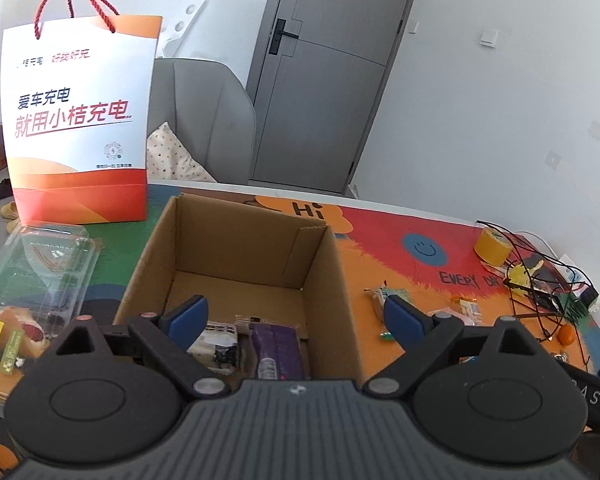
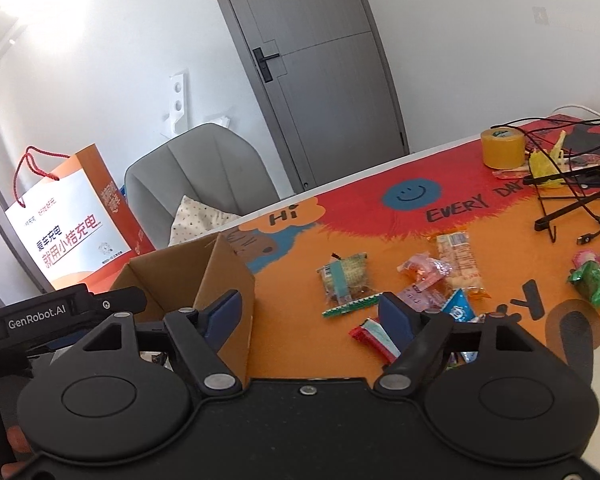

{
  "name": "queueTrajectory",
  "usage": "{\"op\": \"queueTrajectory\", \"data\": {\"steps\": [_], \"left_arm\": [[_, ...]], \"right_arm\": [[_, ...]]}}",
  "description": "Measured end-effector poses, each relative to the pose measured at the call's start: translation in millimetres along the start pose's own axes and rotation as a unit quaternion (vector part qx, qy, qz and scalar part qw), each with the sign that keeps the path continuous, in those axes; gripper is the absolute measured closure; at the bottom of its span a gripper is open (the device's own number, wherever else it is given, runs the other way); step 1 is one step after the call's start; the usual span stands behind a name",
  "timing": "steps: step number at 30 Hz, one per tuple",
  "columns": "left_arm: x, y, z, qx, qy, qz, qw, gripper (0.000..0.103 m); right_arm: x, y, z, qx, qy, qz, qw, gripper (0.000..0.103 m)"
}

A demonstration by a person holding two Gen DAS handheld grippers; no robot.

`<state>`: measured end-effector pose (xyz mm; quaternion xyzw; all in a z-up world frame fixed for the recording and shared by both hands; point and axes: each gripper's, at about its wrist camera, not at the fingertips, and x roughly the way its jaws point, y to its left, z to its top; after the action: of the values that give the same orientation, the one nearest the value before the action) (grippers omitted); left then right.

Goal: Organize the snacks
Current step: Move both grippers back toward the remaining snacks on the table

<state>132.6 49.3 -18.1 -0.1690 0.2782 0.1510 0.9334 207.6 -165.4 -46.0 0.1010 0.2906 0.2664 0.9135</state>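
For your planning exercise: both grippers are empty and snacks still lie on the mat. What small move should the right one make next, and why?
Probably ease the right gripper forward to the red packet just ahead of it: its jaws stand open and empty, that packet lies nearest, and the box to its left already holds two snacks.
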Motion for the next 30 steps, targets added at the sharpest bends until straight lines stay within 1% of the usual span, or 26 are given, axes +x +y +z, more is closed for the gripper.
{"op": "queueTrajectory", "data": {"steps": [13, 16, 19, 22, 24, 30], "left_arm": [[11, -53, -14, 0.043, 0.020, -0.060, 0.9971, 0.009], [13, -64, -17, 0.050, 0.024, -0.068, 0.9961, 0.009], [16, -72, -18, 0.053, 0.020, -0.069, 0.9960, 0.009], [19, -79, -19, 0.053, 0.018, -0.070, 0.9960, 0.009], [21, -84, -20, 0.058, 0.019, -0.069, 0.9958, 0.010], [36, -99, -25, 0.066, 0.038, -0.075, 0.9942, 0.013]], "right_arm": [[-19, -52, -7, 0.040, -0.008, -0.049, 0.998, 0.028], [-22, -62, -9, 0.047, -0.008, -0.056, 0.997, 0.028], [-23, -70, -11, 0.052, -0.008, -0.060, 0.997, 0.029], [-23, -79, -13, 0.058, -0.005, -0.062, 0.996, 0.036], [-21, -84, -15, 0.062, -0.001, -0.062, 0.996, 0.042], [-14, -99, -19, 0.078, 0.008, -0.062, 0.995, 0.047]]}}
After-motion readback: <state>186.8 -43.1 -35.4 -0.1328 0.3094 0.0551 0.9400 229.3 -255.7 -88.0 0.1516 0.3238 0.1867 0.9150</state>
